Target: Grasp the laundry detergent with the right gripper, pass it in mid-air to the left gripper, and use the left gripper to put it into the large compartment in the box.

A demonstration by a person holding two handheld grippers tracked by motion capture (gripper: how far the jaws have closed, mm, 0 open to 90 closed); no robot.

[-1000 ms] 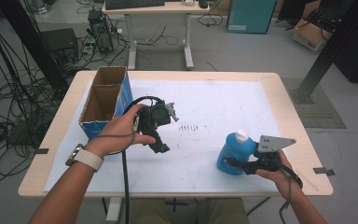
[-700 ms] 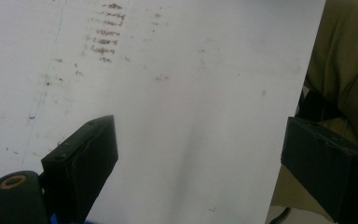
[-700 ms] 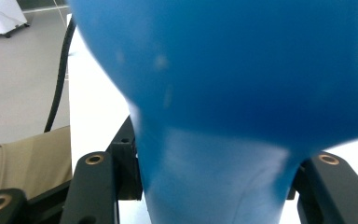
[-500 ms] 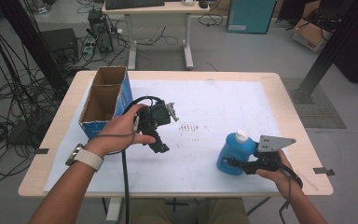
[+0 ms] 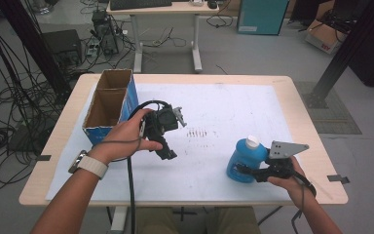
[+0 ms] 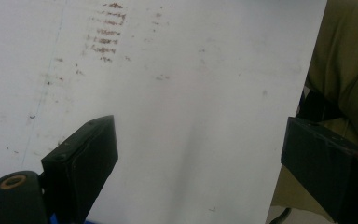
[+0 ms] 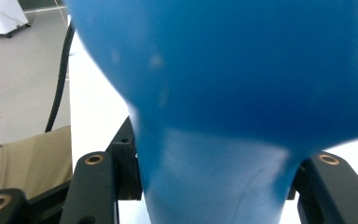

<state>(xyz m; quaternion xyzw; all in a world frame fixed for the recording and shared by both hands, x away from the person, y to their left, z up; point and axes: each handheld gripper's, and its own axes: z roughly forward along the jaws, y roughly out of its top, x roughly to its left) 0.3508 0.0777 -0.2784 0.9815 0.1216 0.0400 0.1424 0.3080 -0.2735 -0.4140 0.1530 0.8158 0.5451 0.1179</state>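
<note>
A blue plastic bottle (image 5: 243,158) with a white cap stands near the front right of the white sheet (image 5: 224,105). My right gripper (image 5: 246,170) is shut on its lower body; in the right gripper view the blue bottle (image 7: 223,93) sits pinched between both black jaws. My left gripper (image 5: 168,151) is held above the sheet left of centre, tilted down toward the person. In the left gripper view its two fingers (image 6: 81,161) stand wide apart with bare white sheet (image 6: 177,102) between them, so it is open and holds nothing.
An open cardboard box with blue sides (image 5: 109,105) stands at the table's left, just behind my left hand. A patch of brown marks (image 5: 197,132) stains the sheet's middle. Desks, cables and boxes sit on the floor beyond the table.
</note>
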